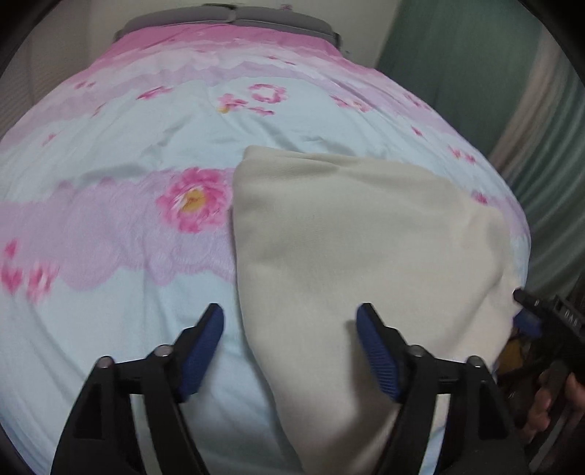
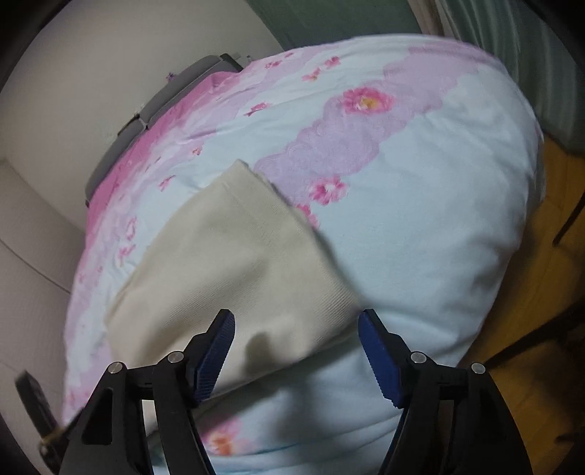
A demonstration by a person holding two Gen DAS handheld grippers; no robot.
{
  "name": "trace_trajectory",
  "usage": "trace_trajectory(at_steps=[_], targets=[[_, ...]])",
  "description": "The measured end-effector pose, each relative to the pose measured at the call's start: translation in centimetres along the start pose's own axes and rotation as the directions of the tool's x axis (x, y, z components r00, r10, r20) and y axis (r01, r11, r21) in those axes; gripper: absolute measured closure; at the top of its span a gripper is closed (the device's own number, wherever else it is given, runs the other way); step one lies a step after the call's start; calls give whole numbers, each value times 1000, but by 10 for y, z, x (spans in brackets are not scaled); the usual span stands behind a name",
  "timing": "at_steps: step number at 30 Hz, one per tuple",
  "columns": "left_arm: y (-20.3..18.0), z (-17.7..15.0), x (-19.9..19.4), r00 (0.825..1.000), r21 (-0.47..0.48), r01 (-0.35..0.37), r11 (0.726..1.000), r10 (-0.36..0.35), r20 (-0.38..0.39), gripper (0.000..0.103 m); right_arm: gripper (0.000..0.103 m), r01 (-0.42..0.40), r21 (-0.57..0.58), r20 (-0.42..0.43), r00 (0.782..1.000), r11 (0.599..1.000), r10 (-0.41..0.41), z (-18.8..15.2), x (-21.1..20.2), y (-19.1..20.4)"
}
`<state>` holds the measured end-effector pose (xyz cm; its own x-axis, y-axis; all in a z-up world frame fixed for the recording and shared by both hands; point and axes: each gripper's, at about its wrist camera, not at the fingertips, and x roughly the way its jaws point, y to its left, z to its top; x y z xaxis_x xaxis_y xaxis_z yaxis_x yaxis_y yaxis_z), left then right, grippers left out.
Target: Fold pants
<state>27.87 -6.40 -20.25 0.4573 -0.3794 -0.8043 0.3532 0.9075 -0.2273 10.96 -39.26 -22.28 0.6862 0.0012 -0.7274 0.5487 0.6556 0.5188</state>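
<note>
The left gripper (image 1: 290, 339), a black two-finger tool with ribbed blue pads, has its fingers spread wide with nothing between them. It hangs over the near left edge of the cream-coloured folded pants (image 1: 351, 234); one pad sits above the bare bedcover and the other above the cloth. Whether either pad touches the fabric cannot be told.

The right gripper (image 2: 296, 347), of the same black and blue build, is also spread wide and grips nothing. In its own view the left pad overlaps the near corner of the pants (image 2: 226, 263) and the right pad is over the bedcover just past the pants' edge. From the left view, this gripper's tip (image 1: 526, 307) shows at the far right edge of the pants, with the person's hand (image 1: 548, 398) behind it.

The pants lie as a smooth, thick folded slab on the right part of a pale blue bedcover printed with pink flowers and mauve bands (image 1: 120, 153). A grey padded headboard (image 1: 234, 18) stands at the far end of the bed against a pale wall. Green curtains (image 1: 475, 65) hang to the right, and a wooden floor (image 2: 541, 255) lies beside the bed.
</note>
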Motion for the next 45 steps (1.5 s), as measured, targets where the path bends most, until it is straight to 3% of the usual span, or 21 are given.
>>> trace_trajectory(at_steps=[7, 18, 22, 23, 25, 27, 30, 34, 45], targets=[[-4, -19, 1, 999, -172, -2, 985, 8, 32, 25, 32, -164, 131, -79, 981, 978, 175, -29, 28, 8], [-10, -25, 27, 995, -248, 79, 965, -63, 72, 25, 24, -225, 261, -27, 970, 939, 240, -17, 68, -9], [-9, -21, 34, 992, -296, 112, 949, -89, 91, 34, 23, -251, 247, -22, 964, 936, 264, -13, 80, 0], [-11, -20, 34, 991, -297, 114, 948, -89, 97, 37, 24, -259, 247, -21, 962, 934, 273, -12, 82, 1], [-14, -18, 31, 992, -288, 99, 953, -71, 105, 53, 37, -271, 253, -19, 958, 929, 285, -11, 81, 3], [-14, -17, 26, 992, -282, 90, 955, -60, 114, 63, 61, -300, 217, 1, 952, 929, 307, -8, 71, 9], [-7, -16, 21, 990, -289, 100, 952, -67, 123, 73, 67, -340, 180, 10, 939, 923, 344, -6, 68, 17], [-5, -12, 12, 988, -299, 114, 948, -76, 137, 83, 72, -353, 175, 12, 934, 919, 356, -3, 63, 21], [7, 17, -43, 974, -307, 159, 939, -99, 202, 86, 73, -466, 47, 61, 884, 883, 463, 22, 8, 86]])
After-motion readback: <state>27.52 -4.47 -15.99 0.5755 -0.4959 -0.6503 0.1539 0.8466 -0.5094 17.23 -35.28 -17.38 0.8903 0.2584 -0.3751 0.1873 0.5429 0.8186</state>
